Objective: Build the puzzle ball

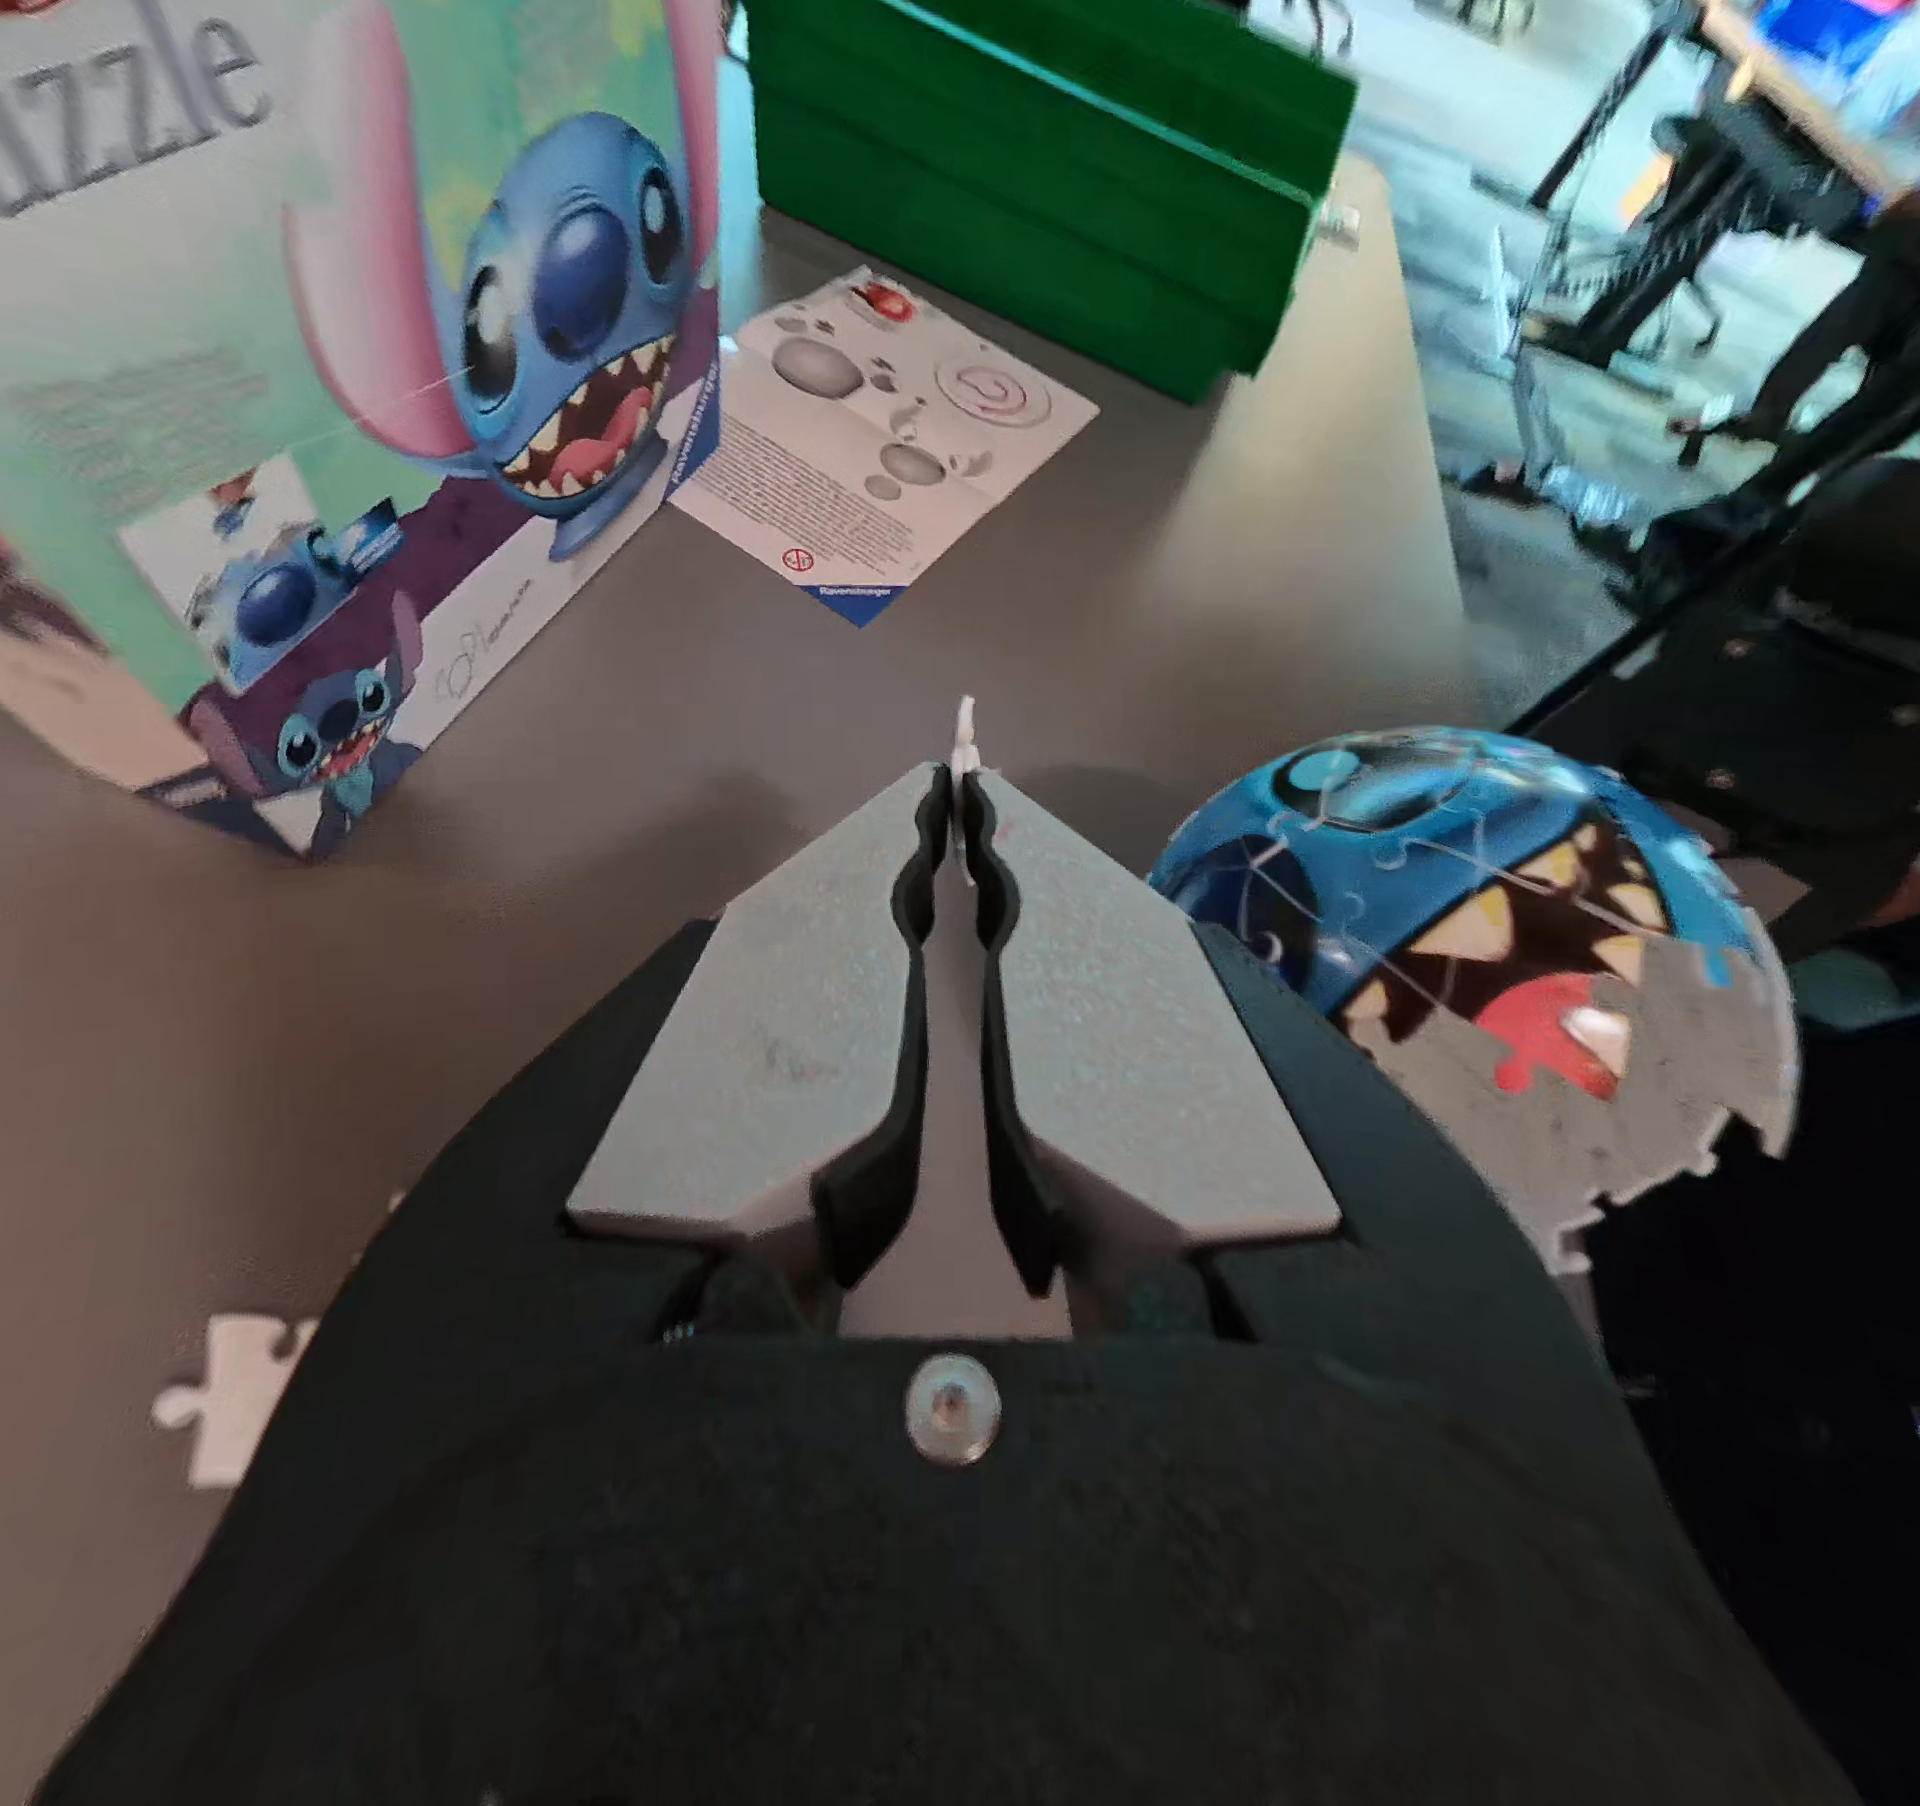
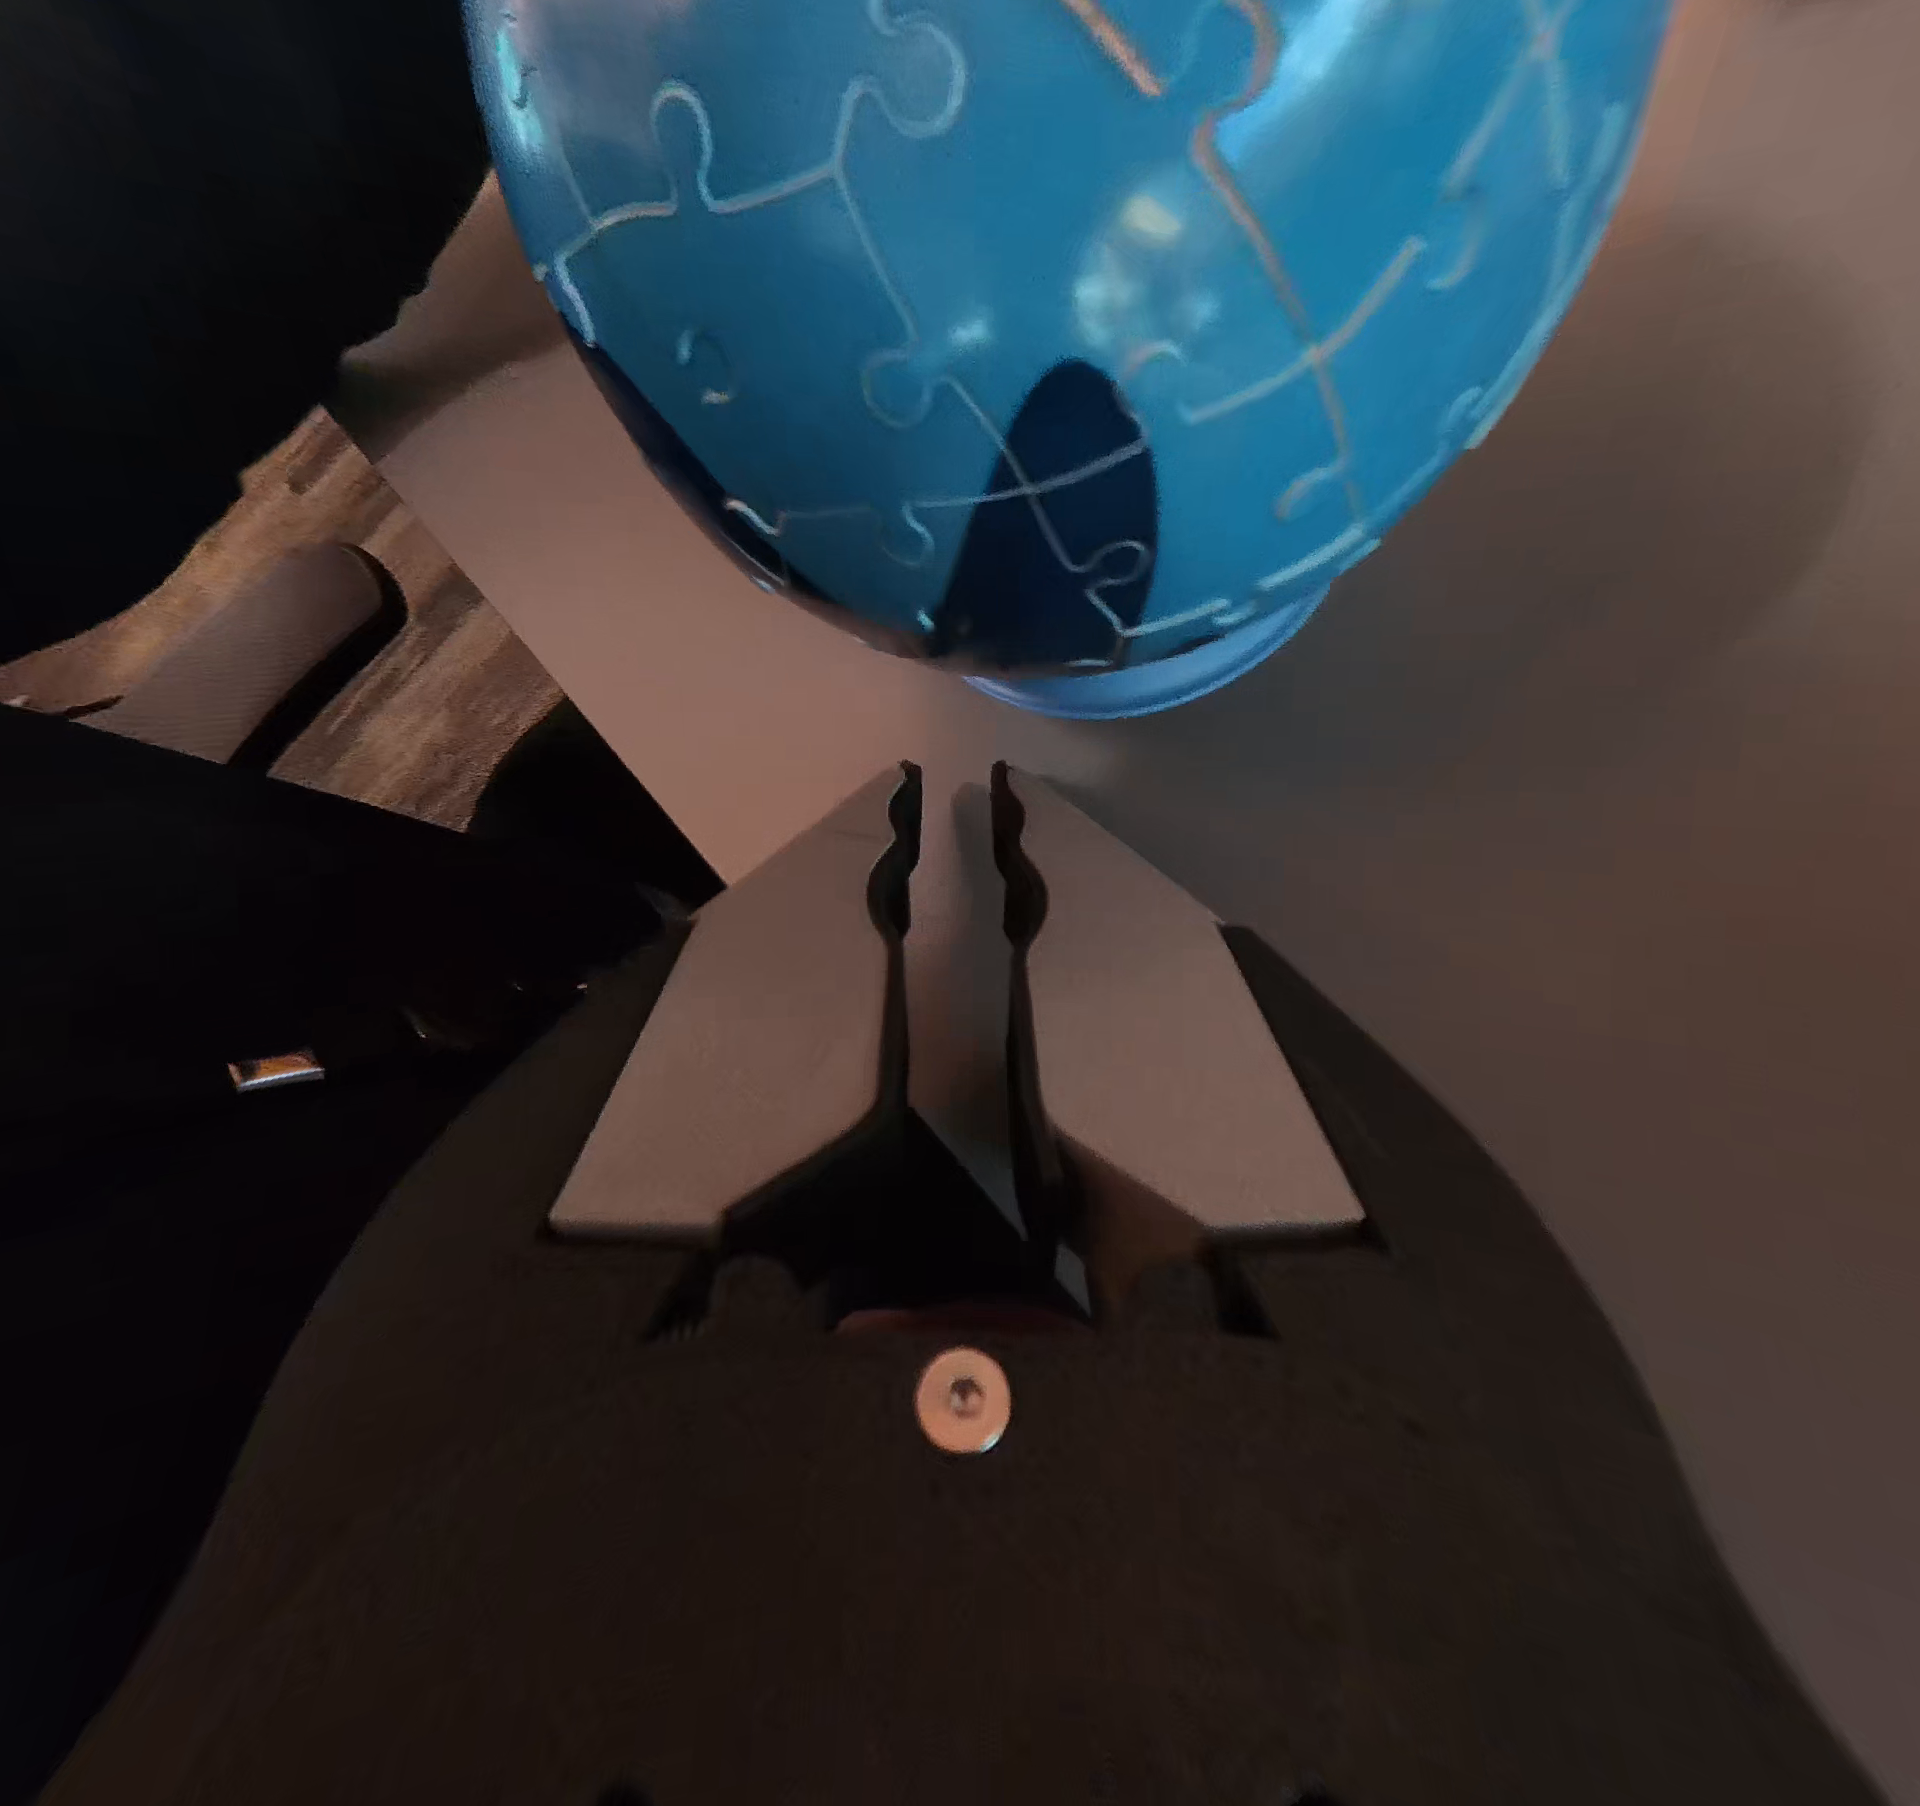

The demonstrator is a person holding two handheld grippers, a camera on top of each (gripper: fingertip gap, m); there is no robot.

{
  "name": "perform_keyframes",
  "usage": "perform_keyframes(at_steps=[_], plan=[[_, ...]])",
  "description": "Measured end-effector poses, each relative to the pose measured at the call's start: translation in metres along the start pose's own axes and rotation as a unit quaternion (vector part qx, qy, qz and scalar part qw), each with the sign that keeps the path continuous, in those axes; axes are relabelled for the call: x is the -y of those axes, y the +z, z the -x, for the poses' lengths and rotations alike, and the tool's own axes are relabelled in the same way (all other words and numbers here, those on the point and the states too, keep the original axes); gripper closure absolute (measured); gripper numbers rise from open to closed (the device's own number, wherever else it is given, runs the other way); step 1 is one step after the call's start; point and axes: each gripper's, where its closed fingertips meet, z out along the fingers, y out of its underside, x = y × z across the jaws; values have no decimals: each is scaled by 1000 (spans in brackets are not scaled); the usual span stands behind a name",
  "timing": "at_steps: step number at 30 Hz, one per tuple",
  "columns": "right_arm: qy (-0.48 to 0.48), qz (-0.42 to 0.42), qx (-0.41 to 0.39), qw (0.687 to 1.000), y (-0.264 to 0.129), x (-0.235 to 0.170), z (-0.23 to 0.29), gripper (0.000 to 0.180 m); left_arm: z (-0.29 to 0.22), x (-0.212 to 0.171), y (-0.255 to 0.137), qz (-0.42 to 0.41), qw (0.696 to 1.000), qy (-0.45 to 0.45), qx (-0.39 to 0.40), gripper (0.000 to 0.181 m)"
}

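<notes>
The partly built blue puzzle ball stands on the grey table to the right of my left gripper; a jagged open edge and grey inner surface show at its lower right. My left gripper is shut on a thin white puzzle piece, seen edge-on and sticking out past the tips. In the right wrist view the ball fills the upper frame, resting on a blue ring base. My right gripper is just below it, jaws a narrow gap apart with nothing between them.
The tall puzzle box stands at the left. A folded instruction sheet lies behind, and a green bin stands at the back. One loose pale piece lies at the lower left. The table edge runs along the right. The left gripper's tips are roughly 20 centimetres from the right gripper's.
</notes>
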Motion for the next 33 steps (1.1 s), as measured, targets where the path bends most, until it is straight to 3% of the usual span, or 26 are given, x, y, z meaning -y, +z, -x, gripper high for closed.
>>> perform_keyframes(at_steps=[6, 12, 23, 33], plan=[[16, -19, 4, 1000, 8, 7, 4, 174, -9, 1, 34, 66, 994, 72, -48, 181], [36, -27, 10, 999, 12, 14, -3, 180, -23, -18, 51, 98, 987, 73, -108, 181], [14, -14, -47, 999, 9, 17, -31, 180, -26, -38, 36, 101, 986, 48, -122, 181], [15, -1, -50, 999, 14, 25, -46, 180, -18, -50, 23, 96, 989, 23, -108, 181]])
